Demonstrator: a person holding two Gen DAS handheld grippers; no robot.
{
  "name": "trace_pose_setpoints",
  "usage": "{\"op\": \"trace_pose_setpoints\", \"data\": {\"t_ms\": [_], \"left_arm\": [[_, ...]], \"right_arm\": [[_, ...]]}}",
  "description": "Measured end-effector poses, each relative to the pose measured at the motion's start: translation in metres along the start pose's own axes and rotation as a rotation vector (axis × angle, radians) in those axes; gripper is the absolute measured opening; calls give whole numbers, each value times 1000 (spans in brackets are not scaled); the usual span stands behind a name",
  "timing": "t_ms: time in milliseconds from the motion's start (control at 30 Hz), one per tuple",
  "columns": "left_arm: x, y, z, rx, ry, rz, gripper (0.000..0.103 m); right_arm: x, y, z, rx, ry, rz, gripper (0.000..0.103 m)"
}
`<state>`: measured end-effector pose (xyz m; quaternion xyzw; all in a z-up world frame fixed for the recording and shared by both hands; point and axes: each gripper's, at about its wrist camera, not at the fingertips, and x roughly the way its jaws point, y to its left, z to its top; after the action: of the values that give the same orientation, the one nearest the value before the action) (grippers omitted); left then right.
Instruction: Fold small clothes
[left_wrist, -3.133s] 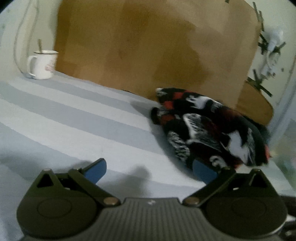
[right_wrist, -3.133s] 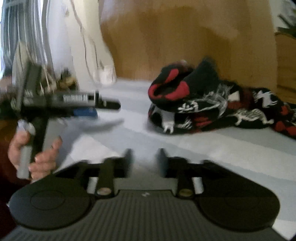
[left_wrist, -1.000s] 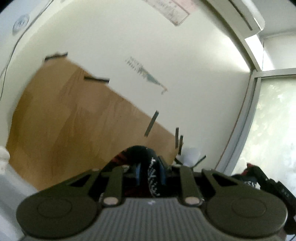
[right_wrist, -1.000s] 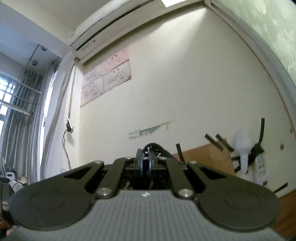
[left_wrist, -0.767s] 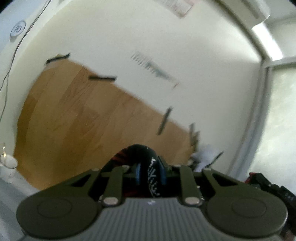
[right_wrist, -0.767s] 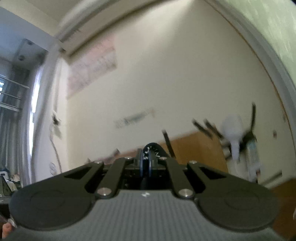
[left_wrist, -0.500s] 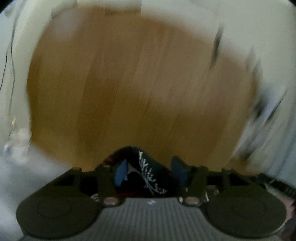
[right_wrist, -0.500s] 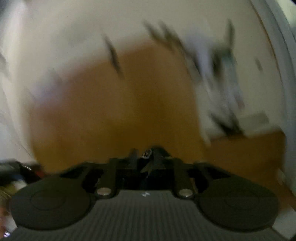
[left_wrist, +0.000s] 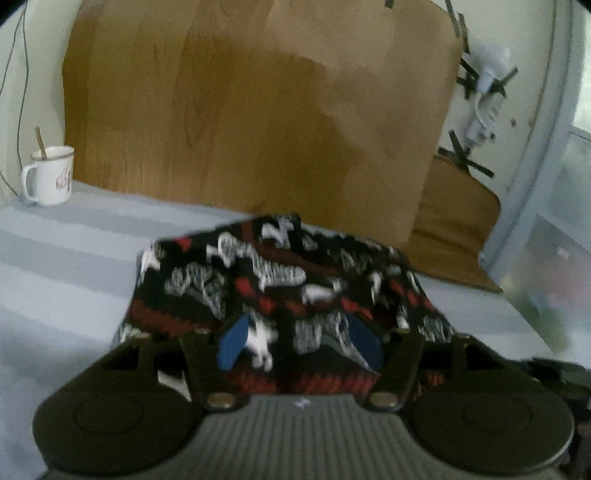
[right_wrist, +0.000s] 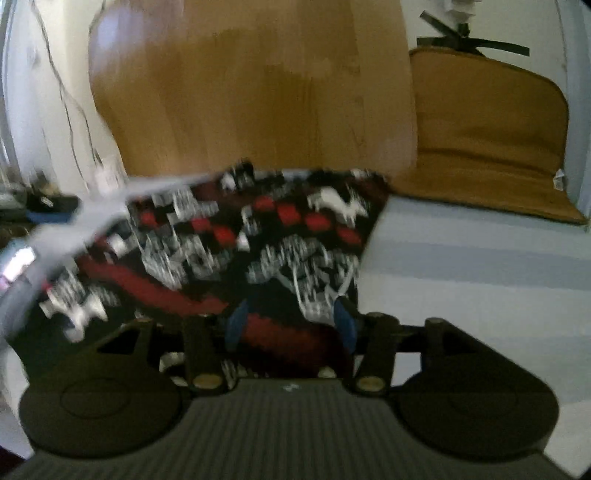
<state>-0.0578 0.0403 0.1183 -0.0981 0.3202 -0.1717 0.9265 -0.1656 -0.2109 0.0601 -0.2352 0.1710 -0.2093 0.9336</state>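
Note:
A small black garment (left_wrist: 280, 280) with a red and white pattern lies spread on the blue-and-grey striped cloth (left_wrist: 74, 266). My left gripper (left_wrist: 297, 343) is low over its near edge. The jaws are opening, the blue pads (left_wrist: 232, 343) stand apart, and the fabric lies loose between them. In the right wrist view the same garment (right_wrist: 258, 236) stretches away to the left. My right gripper (right_wrist: 291, 325) sits at its near right corner. Those jaws are opening too, with cloth between the blue pads (right_wrist: 345, 326) but not pinched. The picture is blurred.
A white mug (left_wrist: 50, 175) with a spoon stands at the far left. A wooden board (left_wrist: 258, 110) leans on the wall behind the garment, a brown cushion (right_wrist: 487, 129) to its right. A blurred grey shape (right_wrist: 55, 236) crosses the left of the right wrist view.
Both grippers have swung down from facing the wall to the striped cloth. Their jaws, shut on the garment's edge before, have parted, and the garment now lies spread flat.

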Motion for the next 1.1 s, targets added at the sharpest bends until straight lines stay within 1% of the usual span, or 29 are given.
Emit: {"op": "trace_pose_setpoints", "data": {"t_ms": [33, 67, 100, 133, 233, 333, 367, 433, 500, 567, 667, 733, 800, 867, 967, 1033, 1067, 1100], "left_arm": [[-5, 2, -6, -8, 8, -7, 63], [-8, 4, -9, -19, 15, -12, 66], [-10, 6, -11, -28, 20, -15, 68], [-13, 9, -13, -38, 22, -16, 73], [-21, 16, -19, -59, 19, -12, 74], [-29, 22, -22, -80, 22, -18, 74], [-32, 23, -22, -84, 24, -31, 75], [-37, 21, -24, -71, 25, -55, 76], [-40, 16, -26, -44, 28, -63, 76], [-42, 11, -29, -27, 41, -74, 76], [-45, 6, -32, -13, 52, -94, 76], [-50, 3, -33, 4, 43, -97, 76], [-58, 1, -32, 19, 29, -101, 76], [-64, -1, -31, 31, 18, -110, 76], [-66, -3, -31, 44, 16, -121, 77], [-62, -6, -32, 44, 22, -124, 79], [-59, -7, -32, 43, 29, -123, 79], [-56, -8, -33, 41, 37, -121, 79]], "right_arm": [[3, -1, 2, 2, 4, 3, 52], [5, 0, 1, 1, 7, 11, 36], [8, 3, 2, -8, 18, 21, 11], [10, 5, 2, -13, 28, 32, 4], [5, 3, 1, 17, 28, 40, 3], [-10, -6, -1, 80, 3, 37, 3], [-14, -9, -1, 105, 9, 53, 8], [-20, -14, -6, 146, 23, 71, 9], [-20, -15, -12, 170, 46, 80, 14], [-17, -14, -19, 189, 72, 91, 17], [-18, -11, -24, 204, 60, 90, 20], [-21, -11, -25, 221, 54, 96, 25], [-27, -12, -29, 234, 54, 105, 33], [-32, -12, -37, 241, 66, 108, 34], [-41, -10, -47, 270, 54, 136, 35], [-42, -3, -50, 265, 49, 147, 32], [-42, 1, -51, 249, 43, 140, 23], [-42, 4, -50, 234, 33, 126, 6]]}}
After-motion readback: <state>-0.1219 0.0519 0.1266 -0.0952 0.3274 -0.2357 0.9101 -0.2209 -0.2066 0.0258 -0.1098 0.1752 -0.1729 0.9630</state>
